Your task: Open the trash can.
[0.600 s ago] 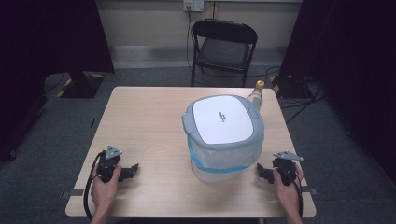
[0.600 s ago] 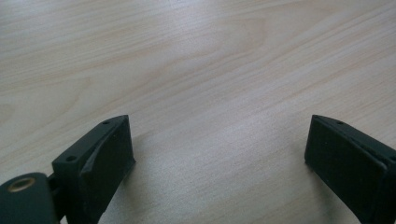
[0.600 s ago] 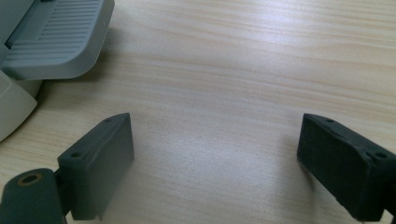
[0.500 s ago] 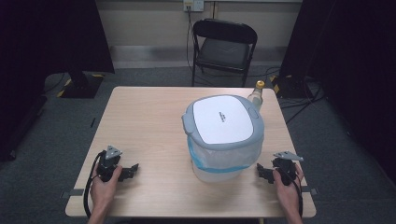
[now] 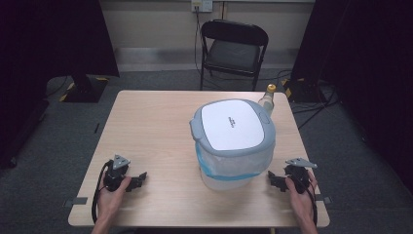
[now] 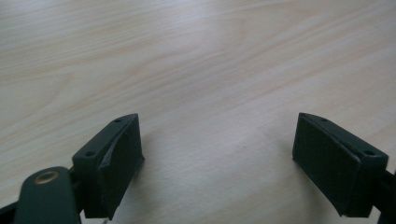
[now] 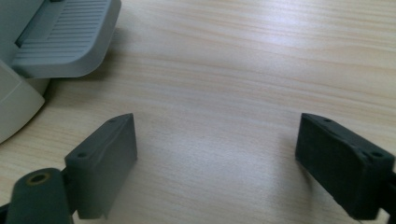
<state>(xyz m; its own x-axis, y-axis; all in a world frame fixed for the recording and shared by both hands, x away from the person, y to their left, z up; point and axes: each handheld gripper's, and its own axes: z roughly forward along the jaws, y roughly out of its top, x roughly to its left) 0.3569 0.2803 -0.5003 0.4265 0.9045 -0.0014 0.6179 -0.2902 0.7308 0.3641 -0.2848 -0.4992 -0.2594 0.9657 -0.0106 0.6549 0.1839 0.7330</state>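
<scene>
High view: bin (image 5: pixel 234 146) w/ grey lid (image 5: pixel 233 126) shut sits centre-right on the surface (image 5: pixel 146 122), contents can't tell thru the cloudy wall, a bottle (image 5: pixel 267 99) just behind it at far right; left claw (image 5: pixel 138 178) and right claw (image 5: pixel 272 180) rest near edge, one each side, prob. staged to start on the bin. Left claw view: jaws wide, nothing betw. them, bare wood. Right claw view: jaws wide & empty too, bin's lid handle (image 7: pixel 65 39) close at upper left, so the bin's in easy reach.

Lidded bin (image 5: pixel 233 141) on table (image 5: pixel 146 126), bottle (image 5: pixel 267 100) behind it, chair (image 5: pixel 233 48) beyond
</scene>
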